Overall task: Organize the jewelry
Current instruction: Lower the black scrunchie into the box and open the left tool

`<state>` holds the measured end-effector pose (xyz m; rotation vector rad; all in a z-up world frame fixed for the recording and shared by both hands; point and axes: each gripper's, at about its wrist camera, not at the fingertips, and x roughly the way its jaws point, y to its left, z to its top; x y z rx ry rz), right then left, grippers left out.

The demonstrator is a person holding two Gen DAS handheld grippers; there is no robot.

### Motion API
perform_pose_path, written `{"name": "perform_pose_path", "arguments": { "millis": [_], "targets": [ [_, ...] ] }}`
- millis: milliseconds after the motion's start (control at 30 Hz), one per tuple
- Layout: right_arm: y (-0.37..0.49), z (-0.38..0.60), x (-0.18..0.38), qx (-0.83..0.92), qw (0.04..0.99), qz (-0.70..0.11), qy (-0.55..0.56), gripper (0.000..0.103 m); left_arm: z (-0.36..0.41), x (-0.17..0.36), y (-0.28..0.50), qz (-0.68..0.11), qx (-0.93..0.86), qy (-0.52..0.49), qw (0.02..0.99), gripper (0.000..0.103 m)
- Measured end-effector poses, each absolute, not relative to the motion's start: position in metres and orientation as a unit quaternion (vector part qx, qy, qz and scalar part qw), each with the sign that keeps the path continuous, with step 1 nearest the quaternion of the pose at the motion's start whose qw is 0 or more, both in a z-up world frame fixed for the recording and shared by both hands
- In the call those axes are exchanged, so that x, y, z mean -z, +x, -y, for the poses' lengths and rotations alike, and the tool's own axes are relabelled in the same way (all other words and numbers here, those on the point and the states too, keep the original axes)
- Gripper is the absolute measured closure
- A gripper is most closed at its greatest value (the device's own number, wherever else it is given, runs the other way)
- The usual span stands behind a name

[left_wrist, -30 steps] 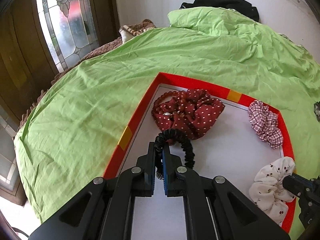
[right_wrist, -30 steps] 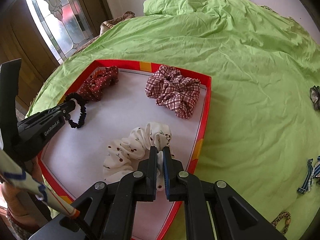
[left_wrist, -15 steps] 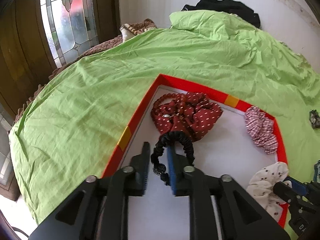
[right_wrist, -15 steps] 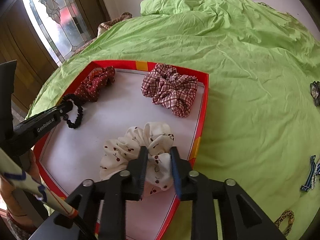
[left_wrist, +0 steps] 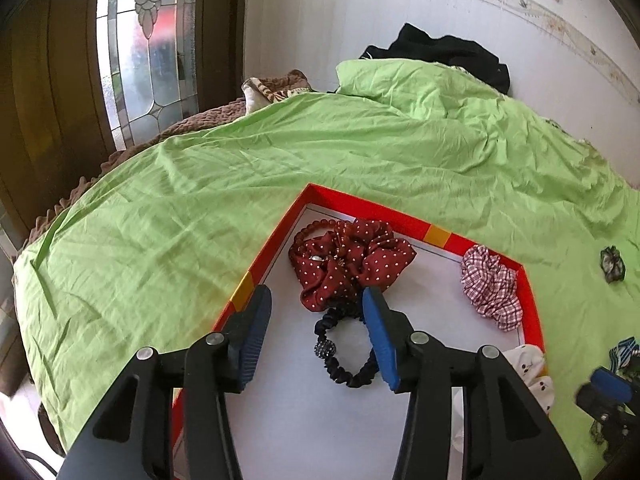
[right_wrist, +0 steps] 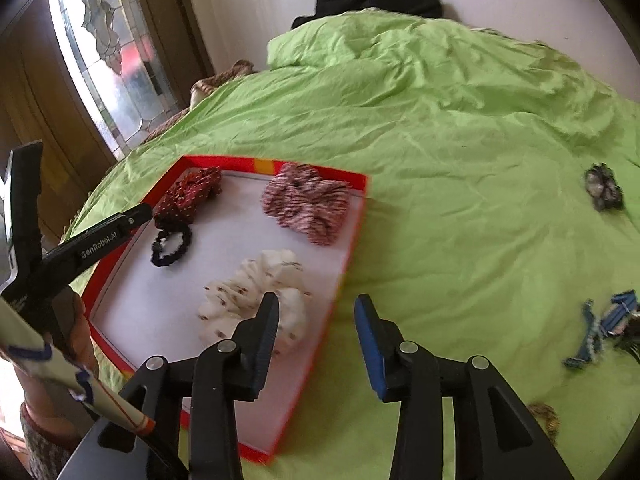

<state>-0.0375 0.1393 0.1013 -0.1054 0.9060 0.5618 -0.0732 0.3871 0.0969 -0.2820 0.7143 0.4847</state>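
The red-rimmed white tray [left_wrist: 360,204] lies on the green sheet. My left gripper [left_wrist: 316,300] hangs over it with its jaws opening. A black hair tie [left_wrist: 348,379] lies loose on the tray floor between them, touched by neither pad. Beyond it sit a dark red dotted scrunchie [left_wrist: 348,264], a bead bracelet [left_wrist: 316,229] and a plaid scrunchie [left_wrist: 490,286]. My right gripper [right_wrist: 317,304] is also opening, over the tray's right rim [right_wrist: 356,236]. The white cherry scrunchie [right_wrist: 256,284] lies free by its left finger.
Loose pieces lie on the green sheet [right_wrist: 460,160] to the right: a dark flower clip [right_wrist: 604,188], a blue striped bow [right_wrist: 608,320] and a brownish piece [right_wrist: 544,416]. A person's hand [right_wrist: 76,332] holds the left gripper. Black clothing [left_wrist: 448,50] lies by the wall.
Both grippers went from shut to open. The left let go of the black hair tie, which now lies on the tray. The right released the white scrunchie and drew back rightward.
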Motion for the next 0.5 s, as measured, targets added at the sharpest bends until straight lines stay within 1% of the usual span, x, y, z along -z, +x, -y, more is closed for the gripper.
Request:
{"name": "perform_pose_path", "arguments": {
  "millis": [100, 400, 500],
  "targets": [
    [-0.039, -0.111, -0.103, -0.249, 0.867, -0.429, -0.047, 0.057, -0.378, -0.099, -0.075, -0.335, -0.239, -0.129, 0.902, 0.057],
    [-0.039, -0.025, -0.104, -0.188, 0.88, -0.436, -0.012, 0.057, -0.332, -0.115, -0.088, -0.284, -0.236, -0.089, 0.925, 0.056],
    [-0.042, 0.003, -0.106, -0.171, 0.885, -0.433, -0.007, 0.057, -0.315, -0.122, -0.098, -0.268, -0.228, -0.08, 0.933, 0.054]
  ]
}}
